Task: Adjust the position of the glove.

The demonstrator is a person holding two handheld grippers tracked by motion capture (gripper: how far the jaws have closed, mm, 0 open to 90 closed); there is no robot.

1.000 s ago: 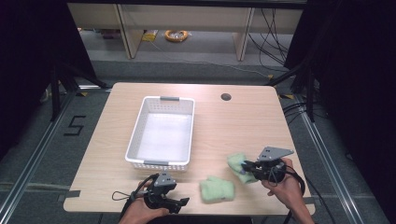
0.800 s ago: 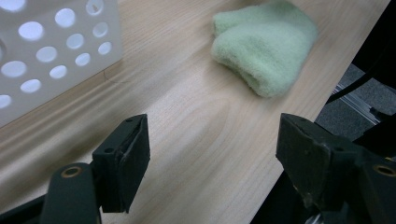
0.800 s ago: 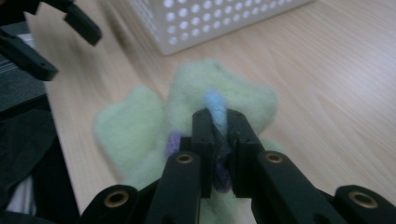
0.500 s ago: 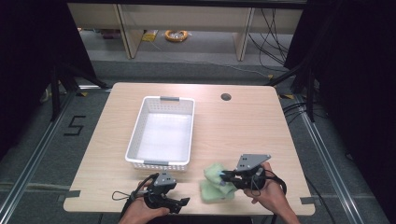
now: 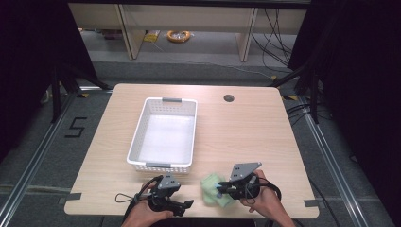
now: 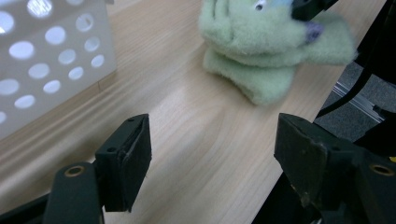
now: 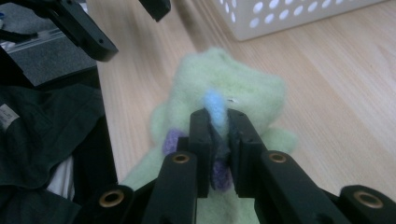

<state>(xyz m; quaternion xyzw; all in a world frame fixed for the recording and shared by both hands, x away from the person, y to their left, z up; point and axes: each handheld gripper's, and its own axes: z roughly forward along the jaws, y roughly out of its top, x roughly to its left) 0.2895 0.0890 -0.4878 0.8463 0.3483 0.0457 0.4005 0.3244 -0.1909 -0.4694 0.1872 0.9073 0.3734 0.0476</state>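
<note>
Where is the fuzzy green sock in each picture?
High view: the green sock lies near the table's front edge, beside the right gripper.
Left gripper view: it sits at the top, right of middle, beyond the open fingers.
Right gripper view: it is in the middle, pinched between the closed fingers.
Shared landmark: the white basket.

The right gripper (image 5: 221, 188) has carried its green sock (image 5: 211, 182) leftward and down – from the table's right part onto the second green sock (image 5: 218, 199); the two now overlap.
</note>
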